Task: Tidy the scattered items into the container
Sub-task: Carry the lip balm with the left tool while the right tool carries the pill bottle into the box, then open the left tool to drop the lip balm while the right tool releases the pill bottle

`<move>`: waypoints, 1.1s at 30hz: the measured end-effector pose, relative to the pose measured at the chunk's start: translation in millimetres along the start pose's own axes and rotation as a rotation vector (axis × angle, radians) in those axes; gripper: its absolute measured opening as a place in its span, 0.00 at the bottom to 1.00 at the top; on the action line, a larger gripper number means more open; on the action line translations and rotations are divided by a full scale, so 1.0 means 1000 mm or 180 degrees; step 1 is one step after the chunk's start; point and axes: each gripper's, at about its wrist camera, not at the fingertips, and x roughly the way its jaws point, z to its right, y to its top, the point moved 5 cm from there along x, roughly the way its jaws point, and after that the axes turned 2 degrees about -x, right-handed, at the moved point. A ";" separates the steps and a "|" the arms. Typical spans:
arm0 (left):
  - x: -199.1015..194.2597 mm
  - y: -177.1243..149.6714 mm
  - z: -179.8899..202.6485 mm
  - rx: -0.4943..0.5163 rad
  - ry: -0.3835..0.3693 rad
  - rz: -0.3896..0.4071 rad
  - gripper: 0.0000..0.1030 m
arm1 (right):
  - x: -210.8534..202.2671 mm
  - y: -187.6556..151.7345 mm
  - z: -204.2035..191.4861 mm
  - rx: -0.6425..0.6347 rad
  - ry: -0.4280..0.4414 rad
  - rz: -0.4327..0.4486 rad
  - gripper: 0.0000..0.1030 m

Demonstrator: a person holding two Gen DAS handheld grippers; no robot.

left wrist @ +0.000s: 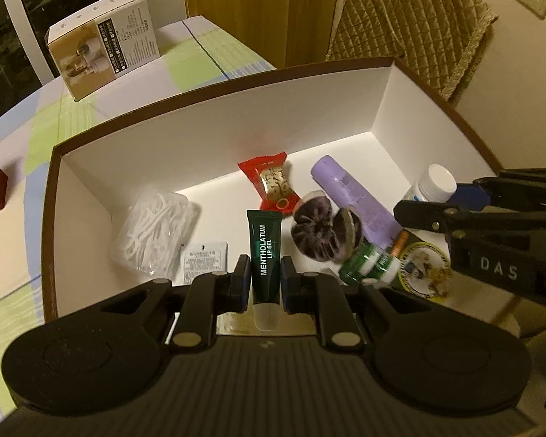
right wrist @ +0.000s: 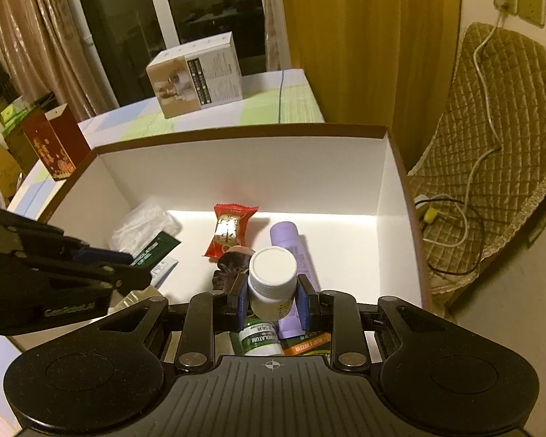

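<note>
A large box [left wrist: 200, 91] with white inside and a brown rim holds several items: a red snack packet [left wrist: 273, 185], a purple tube [left wrist: 353, 196], a dark scrunchie [left wrist: 320, 229], a clear bag of white sticks [left wrist: 153, 233], a small sachet [left wrist: 204, 260], a green jar [left wrist: 367, 264] and a round tin [left wrist: 424, 269]. My left gripper [left wrist: 265, 276] is shut on a dark green lip gel tube [left wrist: 266, 251] over the box's near side. My right gripper [right wrist: 273, 298] is shut on a white-capped bottle [right wrist: 273, 280] above the purple tube [right wrist: 295, 251]. The left gripper [right wrist: 127, 266] shows at the left of the right wrist view.
The box [right wrist: 236, 133] sits on a table with a checked cloth [left wrist: 36, 123]. Behind it stands a printed carton [right wrist: 196, 73], and a red box [right wrist: 54, 145] is at the left. A quilted cushion [right wrist: 509, 127] with a white cable lies to the right.
</note>
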 end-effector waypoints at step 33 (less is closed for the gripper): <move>-0.010 0.000 -0.055 -0.0347 0.0222 0.0014 0.40 | 0.012 0.014 -0.038 -0.0263 0.0187 0.0036 0.87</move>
